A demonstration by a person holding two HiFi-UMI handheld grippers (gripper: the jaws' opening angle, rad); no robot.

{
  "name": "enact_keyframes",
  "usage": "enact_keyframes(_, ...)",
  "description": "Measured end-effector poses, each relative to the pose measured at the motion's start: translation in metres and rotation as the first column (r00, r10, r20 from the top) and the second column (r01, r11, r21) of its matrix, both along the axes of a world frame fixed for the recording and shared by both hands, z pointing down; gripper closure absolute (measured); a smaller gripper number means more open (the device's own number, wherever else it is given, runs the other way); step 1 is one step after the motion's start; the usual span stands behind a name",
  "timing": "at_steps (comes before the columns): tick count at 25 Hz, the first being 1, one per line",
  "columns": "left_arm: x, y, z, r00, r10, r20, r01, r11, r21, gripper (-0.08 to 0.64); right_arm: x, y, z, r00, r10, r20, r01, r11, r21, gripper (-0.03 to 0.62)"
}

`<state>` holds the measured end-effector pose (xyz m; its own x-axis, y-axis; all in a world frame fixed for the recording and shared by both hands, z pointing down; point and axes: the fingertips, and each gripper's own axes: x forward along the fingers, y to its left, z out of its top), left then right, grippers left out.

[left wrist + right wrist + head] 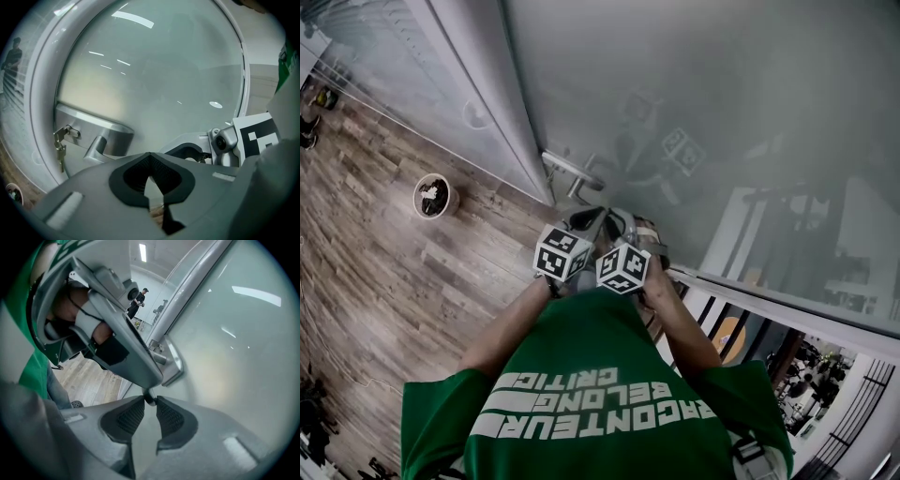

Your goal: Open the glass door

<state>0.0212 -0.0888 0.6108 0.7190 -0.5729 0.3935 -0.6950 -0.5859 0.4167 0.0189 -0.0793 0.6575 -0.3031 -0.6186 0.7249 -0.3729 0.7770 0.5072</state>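
The frosted glass door [712, 94] fills the upper right of the head view and stands shut against its pale frame [502, 112]. Its metal lever handle [572, 172] sticks out just beyond both grippers. My left gripper [586, 218] and right gripper [627, 224] are held side by side, just short of the handle and not touching it. In the left gripper view the handle [101, 139] sits left of my shut left gripper [151, 185], with keys [60, 145] hanging beside it. My right gripper [150, 401] shows only a narrow slit, below the handle [159, 357].
A wooden floor [366, 281] lies to the left, with a round bowl-like thing [434, 196] standing on it near the frame. A railing and a lower level [825, 394] show at the lower right. A person [139, 298] stands far off behind the glass partition.
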Motion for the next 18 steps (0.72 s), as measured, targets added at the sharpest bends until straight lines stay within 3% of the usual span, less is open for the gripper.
enact_keyframes(5,0.0,0.002,0.004,1.0,0.021,0.006,-0.021,1.0,-0.01,0.545,0.0,0.001,0.007,1.0,0.009,-0.01,-0.009,1.0,-0.007,0.522)
enact_keyframes(11,-0.005,0.009,0.028,0.999,0.031,0.023,-0.029,0.996,-0.08,0.545,-0.003,-0.004,0.027,0.999,0.038,0.019,-0.037,0.999,-0.029,0.525)
enact_keyframes(18,-0.002,0.003,0.031,0.999,0.021,0.034,-0.018,0.996,-0.091,0.545,-0.001,-0.012,0.028,0.999,0.046,0.025,-0.046,0.999,-0.021,0.525)
